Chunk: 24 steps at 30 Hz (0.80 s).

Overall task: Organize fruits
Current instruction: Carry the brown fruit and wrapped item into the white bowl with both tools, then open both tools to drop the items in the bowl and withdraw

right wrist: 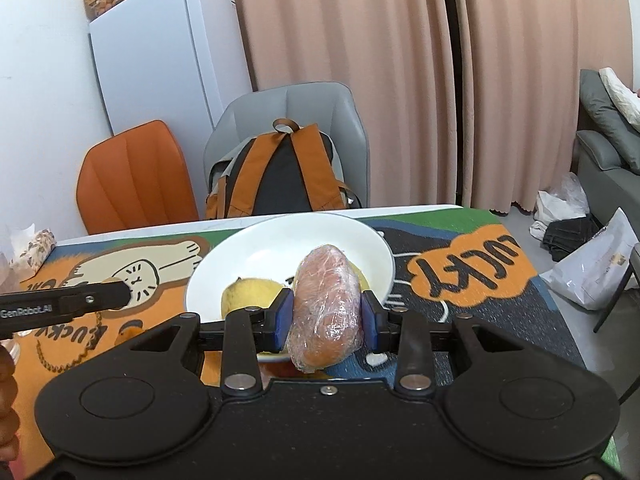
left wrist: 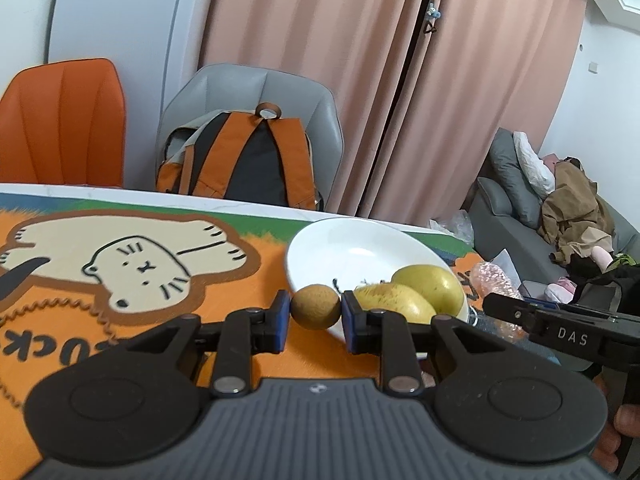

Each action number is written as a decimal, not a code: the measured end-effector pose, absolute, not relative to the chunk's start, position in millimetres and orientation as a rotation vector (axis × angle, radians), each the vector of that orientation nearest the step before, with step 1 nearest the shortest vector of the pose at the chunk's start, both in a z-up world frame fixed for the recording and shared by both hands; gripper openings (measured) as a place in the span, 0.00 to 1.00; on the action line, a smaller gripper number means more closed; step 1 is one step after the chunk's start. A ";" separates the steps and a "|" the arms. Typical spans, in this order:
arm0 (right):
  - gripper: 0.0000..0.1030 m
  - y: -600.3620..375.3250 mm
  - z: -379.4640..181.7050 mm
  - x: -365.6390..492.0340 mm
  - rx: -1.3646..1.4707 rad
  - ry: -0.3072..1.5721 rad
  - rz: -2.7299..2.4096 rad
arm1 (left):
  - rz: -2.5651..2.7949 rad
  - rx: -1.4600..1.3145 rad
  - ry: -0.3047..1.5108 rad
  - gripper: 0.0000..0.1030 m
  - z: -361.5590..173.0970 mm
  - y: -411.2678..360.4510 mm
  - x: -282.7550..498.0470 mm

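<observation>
Fruit-sorting scene seen from two wrist cameras above a table covered by a cartoon-cat mat (left wrist: 132, 268). Left wrist view: the left gripper (left wrist: 316, 312), lower centre, has its blue pads (left wrist: 281, 311) clamped on a small round brown fruit (left wrist: 315, 306), held in front of the near rim of a white bowl (left wrist: 320, 248). Inside the bowl, right of centre, lie a yellow mango (left wrist: 394, 300) and a green-yellow fruit (left wrist: 430, 286), touching each other. The right gripper's arm enters from the right edge, with part of a hand (left wrist: 624, 436) at lower right. Right wrist view: the right gripper (right wrist: 326, 316), lower centre, is closed on a plastic-wrapped orange-pink fruit (right wrist: 326, 312), standing on end between the pads and partly hiding the bowl. A yellow fruit (right wrist: 252, 292) shows in the bowl to the left of it. Behind the table, at mid-frame, a grey chair (right wrist: 320, 108) carries an orange-and-black backpack (right wrist: 280, 172), with an orange chair (right wrist: 136, 176) to its left. Pink curtains (right wrist: 340, 20) fill the upper frame.
</observation>
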State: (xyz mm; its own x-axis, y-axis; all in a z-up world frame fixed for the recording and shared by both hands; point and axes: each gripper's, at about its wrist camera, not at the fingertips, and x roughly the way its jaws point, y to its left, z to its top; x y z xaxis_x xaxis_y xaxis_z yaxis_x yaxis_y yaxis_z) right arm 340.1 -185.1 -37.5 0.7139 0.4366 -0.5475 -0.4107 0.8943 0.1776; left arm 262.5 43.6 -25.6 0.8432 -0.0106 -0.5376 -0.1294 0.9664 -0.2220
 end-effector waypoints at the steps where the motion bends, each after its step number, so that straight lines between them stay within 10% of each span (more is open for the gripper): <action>1: 0.33 -183.8 -36.7 342.1 0.044 0.616 0.472 | 0.060 -0.255 0.565 0.25 -25.4 42.6 266.7; 24: 0.33 -167.8 -35.3 374.6 0.030 0.617 0.496 | 0.043 -0.269 0.651 0.29 -50.2 36.0 338.7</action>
State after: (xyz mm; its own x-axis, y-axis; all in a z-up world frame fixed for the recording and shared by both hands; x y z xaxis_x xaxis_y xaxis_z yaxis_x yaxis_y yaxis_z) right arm 374.6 -167.8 -35.3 0.7029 0.4541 -0.5474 -0.4368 0.8830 0.1717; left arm 338.7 36.0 -50.2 0.7959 -0.0448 -0.6038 -0.1234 0.9643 -0.2343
